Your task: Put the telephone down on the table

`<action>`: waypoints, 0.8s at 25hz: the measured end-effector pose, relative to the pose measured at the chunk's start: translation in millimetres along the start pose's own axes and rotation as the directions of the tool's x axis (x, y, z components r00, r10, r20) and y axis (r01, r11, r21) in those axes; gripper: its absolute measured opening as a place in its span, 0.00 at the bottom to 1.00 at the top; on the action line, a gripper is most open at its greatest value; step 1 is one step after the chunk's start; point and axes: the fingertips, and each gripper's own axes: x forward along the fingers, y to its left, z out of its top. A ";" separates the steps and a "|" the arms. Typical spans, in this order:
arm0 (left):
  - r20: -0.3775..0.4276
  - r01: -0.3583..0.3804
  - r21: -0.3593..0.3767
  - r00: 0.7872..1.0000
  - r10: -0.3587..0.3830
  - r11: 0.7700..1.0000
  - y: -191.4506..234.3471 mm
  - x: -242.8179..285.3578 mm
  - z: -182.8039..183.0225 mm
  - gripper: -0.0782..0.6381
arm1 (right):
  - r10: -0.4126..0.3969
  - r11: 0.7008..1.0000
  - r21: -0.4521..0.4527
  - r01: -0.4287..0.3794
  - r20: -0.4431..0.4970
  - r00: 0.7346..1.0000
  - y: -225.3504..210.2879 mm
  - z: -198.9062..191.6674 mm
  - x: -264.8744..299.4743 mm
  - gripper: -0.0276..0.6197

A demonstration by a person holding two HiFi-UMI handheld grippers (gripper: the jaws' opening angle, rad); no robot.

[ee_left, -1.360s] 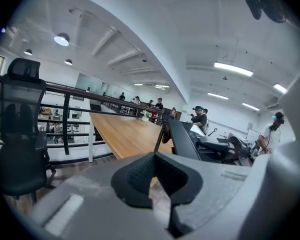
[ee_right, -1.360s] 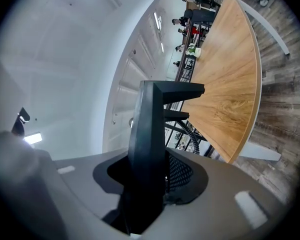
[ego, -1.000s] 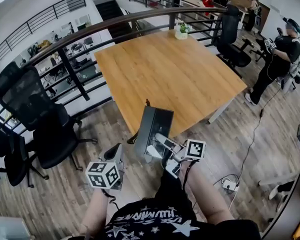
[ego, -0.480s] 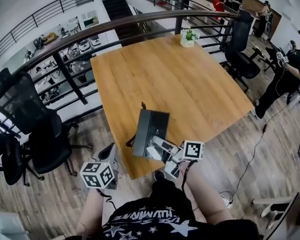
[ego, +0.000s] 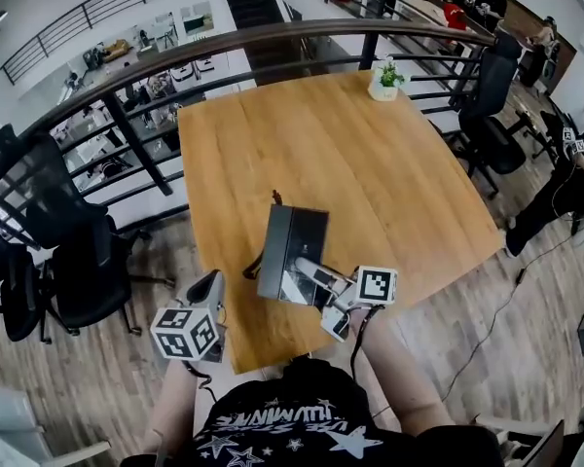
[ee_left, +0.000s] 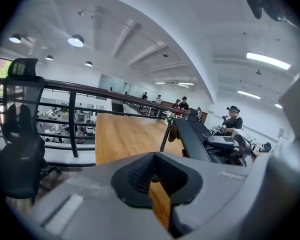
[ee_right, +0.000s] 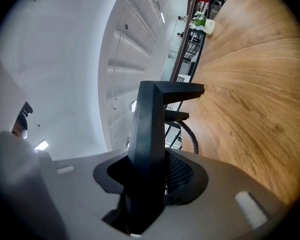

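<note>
The right gripper [ego: 309,274] pinches the black telephone [ego: 288,239] over the table's [ego: 370,154] near edge. The left gripper [ego: 211,288] is a little open and empty.

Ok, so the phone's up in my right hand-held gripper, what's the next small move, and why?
Probably lower it onto the wood just ahead, keeping the grip until it rests. The right hand-held gripper is shut on the telephone, which hangs tilted above the near edge of the table, apparently not touching it.
</note>
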 end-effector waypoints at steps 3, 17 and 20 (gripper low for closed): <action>0.004 -0.017 -0.006 1.000 0.017 1.000 -1.6 22.7 5.4 0.11 | 0.015 1.000 -0.015 -0.015 -0.036 0.999 -11.9 19.4 4.3 0.29; 0.017 -0.087 -0.032 0.996 0.087 0.996 20.0 93.7 30.7 0.11 | 0.075 0.994 -0.059 -0.089 -0.200 0.977 -51.6 82.7 60.2 0.29; 0.017 -0.098 -0.029 0.995 0.098 0.995 25.0 105.2 33.7 0.11 | 0.085 0.992 -0.072 -0.104 -0.231 0.969 -61.3 89.0 71.9 0.29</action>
